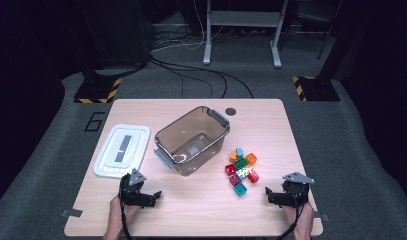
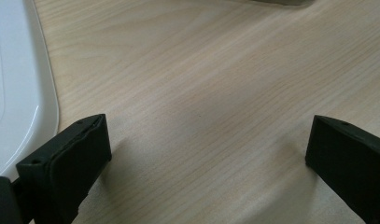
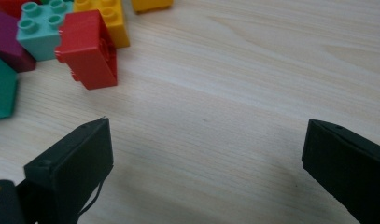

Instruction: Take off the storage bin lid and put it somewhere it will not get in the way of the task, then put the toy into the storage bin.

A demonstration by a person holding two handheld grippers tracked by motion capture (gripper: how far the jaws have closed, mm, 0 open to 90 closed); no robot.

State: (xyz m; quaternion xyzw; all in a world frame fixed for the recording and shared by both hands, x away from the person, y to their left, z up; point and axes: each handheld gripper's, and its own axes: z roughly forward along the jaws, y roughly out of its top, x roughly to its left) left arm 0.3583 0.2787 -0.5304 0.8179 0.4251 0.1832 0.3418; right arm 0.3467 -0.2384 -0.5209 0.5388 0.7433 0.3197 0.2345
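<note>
A clear brown bin [image 1: 191, 140] with grey handles stands empty at mid-table. Its white lid [image 1: 122, 150] lies flat to the left and also runs down the left edge of the left gripper view [image 2: 15, 93]. A pile of coloured bricks [image 1: 242, 170] sits right of the bin. My left gripper [image 1: 153, 196] rests near the front left, open over bare wood [image 2: 206, 135]. My right gripper [image 1: 269, 196] is open at the front right [image 3: 206, 130], just short of a red brick [image 3: 89, 49], a teal brick [image 3: 40, 30] and a yellow brick [image 3: 108, 18].
The wooden table [image 1: 201, 210] has bare room along its front between the two grippers. A round dark grommet [image 1: 231, 111] sits near the back edge. Beyond the table are grey carpet, cables and stand legs.
</note>
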